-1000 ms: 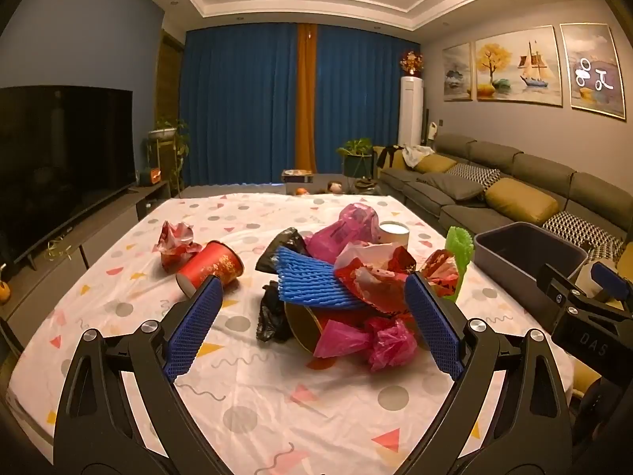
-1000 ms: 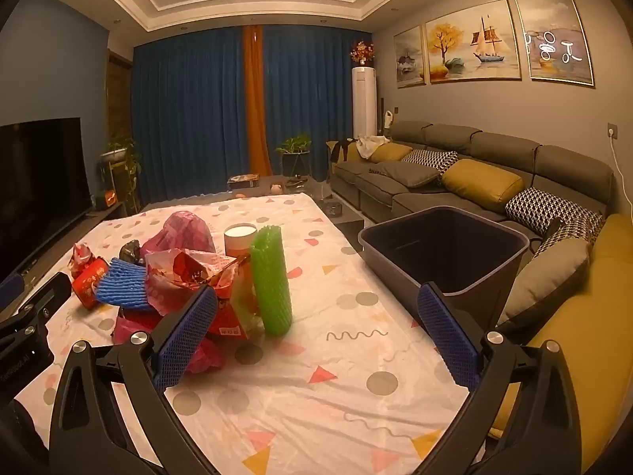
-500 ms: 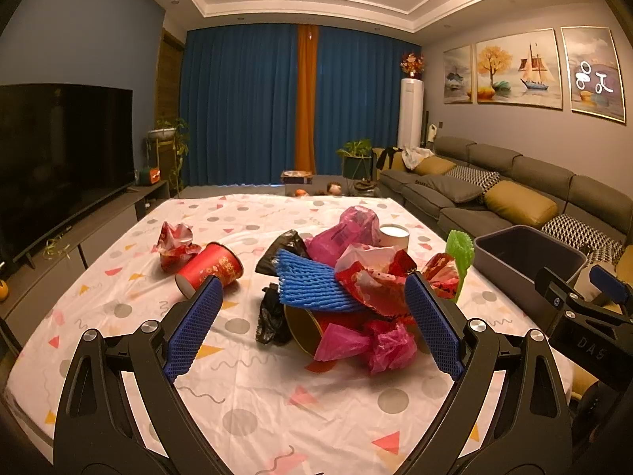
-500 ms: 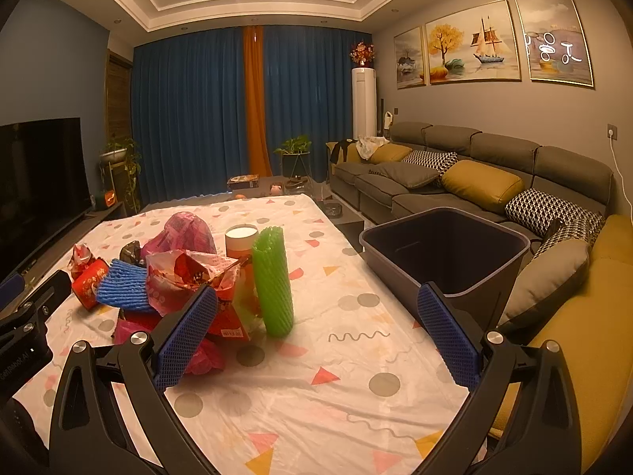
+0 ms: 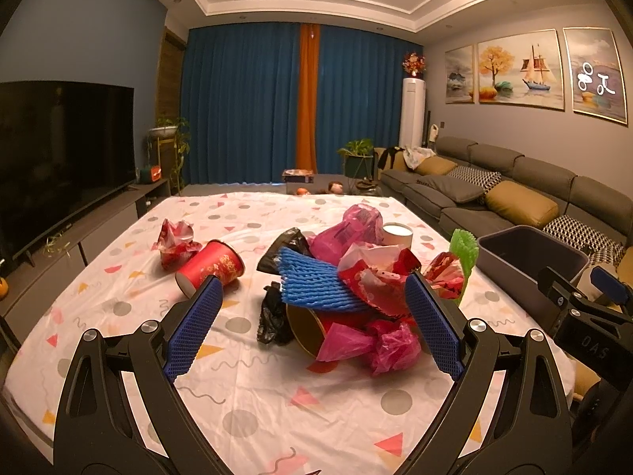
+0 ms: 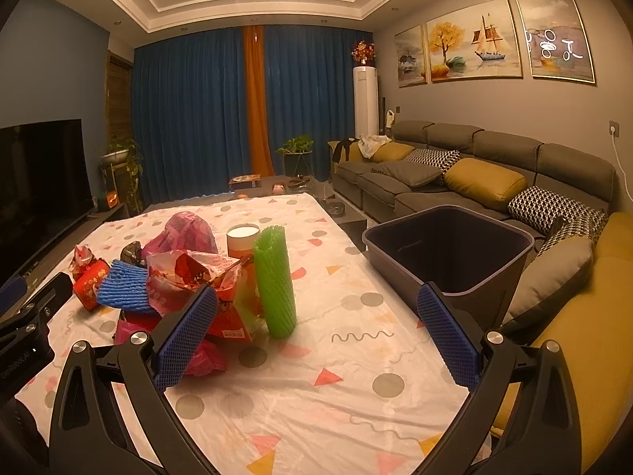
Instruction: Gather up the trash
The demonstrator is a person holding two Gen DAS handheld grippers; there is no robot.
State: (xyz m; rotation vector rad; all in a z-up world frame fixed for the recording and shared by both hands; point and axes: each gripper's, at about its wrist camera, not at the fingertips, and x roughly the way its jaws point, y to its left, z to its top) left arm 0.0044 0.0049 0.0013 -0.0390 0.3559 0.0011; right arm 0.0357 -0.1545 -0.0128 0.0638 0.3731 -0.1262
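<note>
A heap of trash lies mid-table: a blue foam net [image 5: 320, 289] [image 6: 124, 287], pink plastic bags [image 5: 376, 346], red wrappers [image 5: 379, 273] [image 6: 190, 273], a black bag [image 5: 273, 316], a tipped red paper cup [image 5: 211, 269], and an upright green foam net [image 6: 275, 281] [image 5: 463, 247]. A dark grey bin [image 6: 449, 249] [image 5: 530, 257] stands at the table's right edge. My left gripper [image 5: 312, 328] is open, just short of the heap. My right gripper [image 6: 316, 336] is open and empty over bare cloth, right of the green net.
A white cup [image 6: 242, 239] stands behind the heap. A crumpled red wrapper [image 5: 174, 241] lies far left. The patterned tablecloth [image 6: 316, 396] covers the table. A grey sofa [image 6: 474, 174] runs along the right, a TV [image 5: 59, 150] on the left.
Both grippers have crept slightly forward toward the trash; both stay open and nothing has been picked up.
</note>
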